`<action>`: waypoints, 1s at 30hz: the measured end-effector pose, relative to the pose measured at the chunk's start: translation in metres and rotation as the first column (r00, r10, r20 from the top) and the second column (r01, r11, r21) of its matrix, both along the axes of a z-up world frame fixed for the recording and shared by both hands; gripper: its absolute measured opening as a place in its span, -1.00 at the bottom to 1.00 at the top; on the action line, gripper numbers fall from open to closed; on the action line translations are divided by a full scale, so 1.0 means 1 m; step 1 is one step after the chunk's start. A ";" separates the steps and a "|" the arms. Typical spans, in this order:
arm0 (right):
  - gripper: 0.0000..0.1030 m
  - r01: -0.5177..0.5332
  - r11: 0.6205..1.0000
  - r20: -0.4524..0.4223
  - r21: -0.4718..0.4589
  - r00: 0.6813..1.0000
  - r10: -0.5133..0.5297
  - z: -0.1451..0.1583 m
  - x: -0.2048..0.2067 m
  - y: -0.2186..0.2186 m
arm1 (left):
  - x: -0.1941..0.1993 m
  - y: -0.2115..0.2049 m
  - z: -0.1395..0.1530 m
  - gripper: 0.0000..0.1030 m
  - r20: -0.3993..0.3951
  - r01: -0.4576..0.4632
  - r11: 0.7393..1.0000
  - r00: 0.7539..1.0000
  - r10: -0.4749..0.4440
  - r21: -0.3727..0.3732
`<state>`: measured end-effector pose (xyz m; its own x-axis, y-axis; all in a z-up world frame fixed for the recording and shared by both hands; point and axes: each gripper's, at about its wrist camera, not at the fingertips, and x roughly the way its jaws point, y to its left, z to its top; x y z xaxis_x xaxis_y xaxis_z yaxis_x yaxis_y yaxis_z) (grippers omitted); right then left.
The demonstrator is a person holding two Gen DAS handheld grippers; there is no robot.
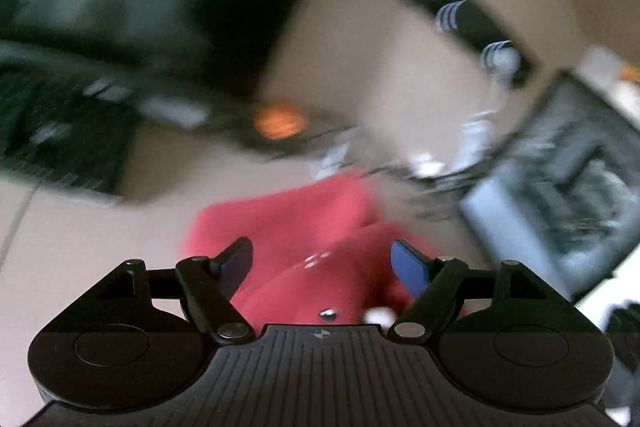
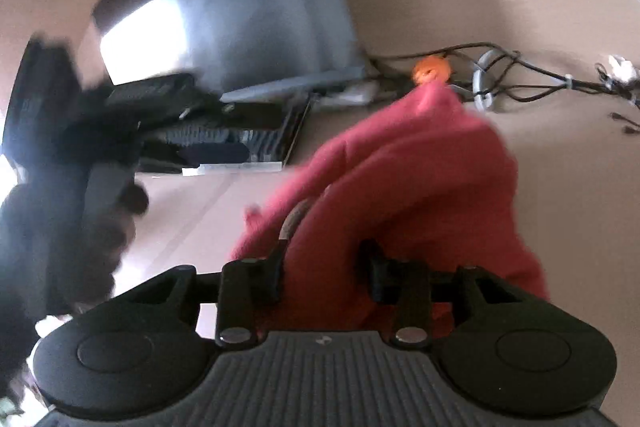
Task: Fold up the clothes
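Note:
A red garment (image 1: 296, 227) with small metal snaps lies on the beige table, right in front of my left gripper (image 1: 322, 261). That gripper is open, its blue pads (image 1: 408, 267) apart above the cloth. In the right wrist view the same red garment (image 2: 412, 179) is bunched and lifted, and my right gripper (image 2: 324, 267) is closed around a fold of it, with the fingertips buried in the fabric. The left gripper and the gloved hand holding it (image 2: 76, 179) show at the left of the right wrist view. Both views are motion-blurred.
A laptop (image 2: 240, 135) and a dark monitor (image 2: 224, 19) stand at the back of the table. Cables (image 2: 520, 79) and a small orange object (image 2: 432, 69) lie behind the garment. A grey bin of parts (image 1: 568, 179) is at the right.

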<state>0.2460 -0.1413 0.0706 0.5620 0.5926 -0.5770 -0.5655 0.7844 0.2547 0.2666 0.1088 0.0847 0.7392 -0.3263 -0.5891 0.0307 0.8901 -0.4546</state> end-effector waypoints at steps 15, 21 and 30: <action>0.22 0.057 0.983 0.012 0.177 0.998 -0.060 0.055 0.001 -0.100 | -0.018 -0.038 -0.031 0.82 -0.009 0.077 0.982 0.997 -0.079 -0.174; 0.22 0.184 0.973 0.081 0.141 0.977 -0.197 0.062 0.021 -0.112 | -0.007 -0.018 -0.077 0.81 -0.102 -0.044 0.964 0.995 0.018 -0.261; 0.23 0.079 0.997 0.167 0.010 0.983 -0.080 0.059 0.015 -0.080 | -0.022 -0.022 -0.052 0.82 -0.065 -0.021 0.982 0.998 0.009 -0.187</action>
